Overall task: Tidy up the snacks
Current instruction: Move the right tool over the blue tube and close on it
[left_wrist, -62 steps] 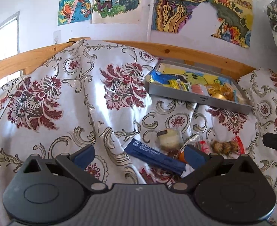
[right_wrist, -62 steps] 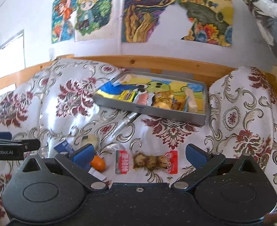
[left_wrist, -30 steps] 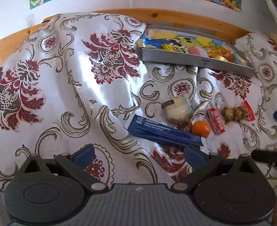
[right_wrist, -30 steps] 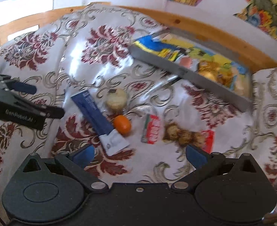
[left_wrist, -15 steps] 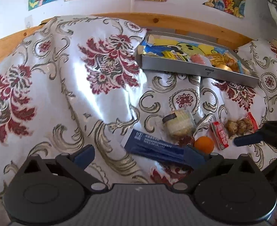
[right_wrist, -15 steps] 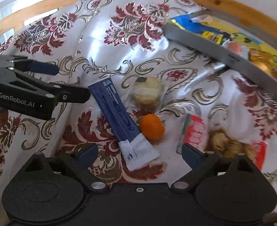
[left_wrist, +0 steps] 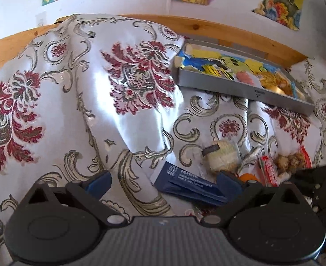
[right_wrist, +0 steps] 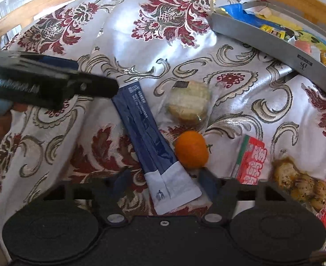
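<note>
Because the white end of the blue sachet (right_wrist: 149, 137) lies between the spread fingers of the right tongs (right_wrist: 164, 181), that sachet is judged the likeliest thing to be picked next. The right tongs are seen open and empty, with the sachet's long axis running away from them on a slant, up and to the left, so that its white end is nearest and its dark end farthest. Just right of the sachet's middle an orange fruit (right_wrist: 191, 149) is found, touching or nearly touching its edge, and beyond that a wrapped pale cake (right_wrist: 188, 104). Well right of the sachet a red packet (right_wrist: 252, 163) and a brown snack (right_wrist: 300, 181) are laid on the flowered cloth (right_wrist: 185, 51). Beside the sachet's far dark end the left tongs (left_wrist: 163, 181) are held, open and empty too. Farthest from the sachet, the grey tray (right_wrist: 271, 42) is set with snacks already in it.
</note>
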The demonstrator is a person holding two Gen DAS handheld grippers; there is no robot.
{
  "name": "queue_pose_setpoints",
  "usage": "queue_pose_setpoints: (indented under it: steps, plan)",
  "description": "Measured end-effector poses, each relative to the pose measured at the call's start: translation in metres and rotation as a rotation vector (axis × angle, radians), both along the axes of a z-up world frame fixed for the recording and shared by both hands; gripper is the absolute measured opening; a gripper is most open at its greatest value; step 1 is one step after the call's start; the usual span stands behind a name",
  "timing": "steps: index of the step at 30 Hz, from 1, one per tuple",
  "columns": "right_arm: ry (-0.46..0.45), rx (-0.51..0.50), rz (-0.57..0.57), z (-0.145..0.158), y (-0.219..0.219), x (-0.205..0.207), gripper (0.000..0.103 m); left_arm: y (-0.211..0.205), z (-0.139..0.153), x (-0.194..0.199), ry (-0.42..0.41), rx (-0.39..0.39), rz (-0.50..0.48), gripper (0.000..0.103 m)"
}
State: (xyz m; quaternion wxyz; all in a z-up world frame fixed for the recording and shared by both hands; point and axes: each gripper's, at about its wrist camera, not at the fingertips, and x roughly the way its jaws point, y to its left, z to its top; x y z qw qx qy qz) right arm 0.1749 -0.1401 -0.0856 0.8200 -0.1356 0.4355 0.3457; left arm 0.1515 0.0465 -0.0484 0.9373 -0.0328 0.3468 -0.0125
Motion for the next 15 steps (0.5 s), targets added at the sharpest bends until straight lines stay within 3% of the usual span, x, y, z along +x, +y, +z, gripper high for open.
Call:
queue_pose_setpoints:
  steps: [1,4,10,15]
  plan:
    - [0.005,0.002,0.006,0.001,0.0,-0.001,0.049,0.002,0.001,0.0,-0.002,-0.009,0.009,0.102]
    - [0.008,0.012,0.045,0.003,0.003,-0.006,0.047,0.007,0.004,0.001,-0.007,-0.035,0.031,0.102]
    - [-0.021,0.024,0.061,-0.004,0.012,-0.006,0.054,0.01,0.005,0.0,-0.009,-0.055,0.053,0.102]
    - [-0.05,0.005,0.054,-0.004,0.017,-0.008,0.037,0.008,0.007,-0.003,-0.028,-0.059,0.05,0.102]
